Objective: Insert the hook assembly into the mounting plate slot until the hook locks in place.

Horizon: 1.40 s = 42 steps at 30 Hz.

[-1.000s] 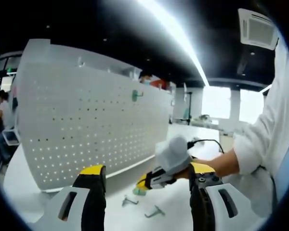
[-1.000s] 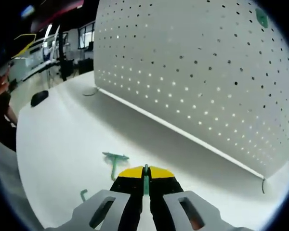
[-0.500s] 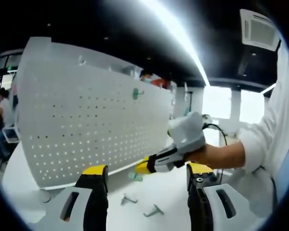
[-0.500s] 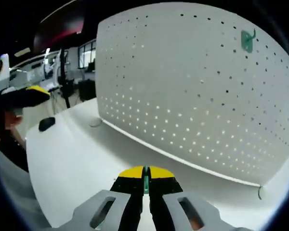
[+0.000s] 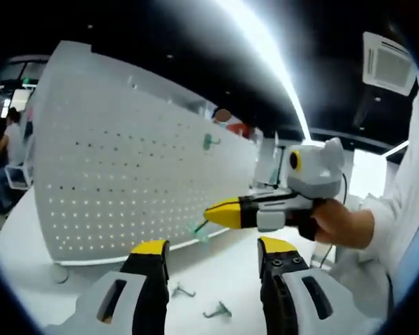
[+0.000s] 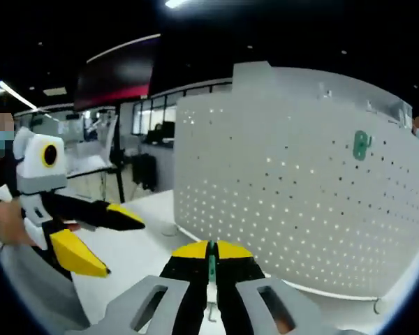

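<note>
Just right gripper (image 6: pixel 210 262) — pinching green hook (image 6: pixel 211 267)

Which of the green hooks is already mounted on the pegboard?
The hook high on the pegboard, the mounted hook. The held hook is pinched in the right claw, and two loose hooks lie on the table.

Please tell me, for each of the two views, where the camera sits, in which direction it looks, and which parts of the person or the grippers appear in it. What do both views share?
Left gripper view: rides on the open left gripper, facing the pegboard; right gripper, hand and white sleeve enter.
Right gripper view: rides on the right gripper, shut on a green hook, facing the pegboard; left gripper enters.
Shared: pegboard, its mounted green hook.
</note>
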Each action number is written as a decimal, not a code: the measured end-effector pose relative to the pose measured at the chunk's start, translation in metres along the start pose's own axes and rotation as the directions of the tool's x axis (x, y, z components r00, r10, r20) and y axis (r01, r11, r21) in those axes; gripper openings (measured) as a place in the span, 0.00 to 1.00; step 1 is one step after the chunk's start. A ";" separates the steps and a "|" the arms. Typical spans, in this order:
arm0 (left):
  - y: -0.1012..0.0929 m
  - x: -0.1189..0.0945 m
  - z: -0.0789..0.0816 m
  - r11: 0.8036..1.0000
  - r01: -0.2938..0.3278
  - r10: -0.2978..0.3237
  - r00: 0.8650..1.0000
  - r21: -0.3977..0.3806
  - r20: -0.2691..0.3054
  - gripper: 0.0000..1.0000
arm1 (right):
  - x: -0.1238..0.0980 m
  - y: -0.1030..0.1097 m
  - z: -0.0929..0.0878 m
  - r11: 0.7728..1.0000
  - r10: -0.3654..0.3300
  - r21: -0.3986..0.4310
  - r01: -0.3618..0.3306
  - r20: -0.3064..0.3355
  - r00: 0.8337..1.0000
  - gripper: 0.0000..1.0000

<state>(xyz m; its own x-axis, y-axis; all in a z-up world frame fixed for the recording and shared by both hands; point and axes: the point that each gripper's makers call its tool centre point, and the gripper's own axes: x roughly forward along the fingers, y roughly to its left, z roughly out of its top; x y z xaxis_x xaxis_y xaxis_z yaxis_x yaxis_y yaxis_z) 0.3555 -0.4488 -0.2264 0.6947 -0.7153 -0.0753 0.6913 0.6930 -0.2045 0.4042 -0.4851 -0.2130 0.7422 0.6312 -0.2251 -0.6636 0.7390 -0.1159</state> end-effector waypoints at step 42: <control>0.004 -0.008 0.004 0.995 -0.022 0.020 0.999 0.093 0.027 0.08 | -0.028 0.065 0.020 0.988 0.128 -0.095 -0.119 0.093 0.987 0.00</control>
<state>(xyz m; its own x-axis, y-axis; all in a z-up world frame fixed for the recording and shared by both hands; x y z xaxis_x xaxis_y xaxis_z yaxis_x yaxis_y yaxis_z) 0.3540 -0.4401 -0.2223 0.7135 -0.6986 -0.0533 0.6910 0.7142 -0.1114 0.3422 -0.4502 -0.1946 0.6568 0.7396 -0.1472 -0.7531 0.6331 -0.1792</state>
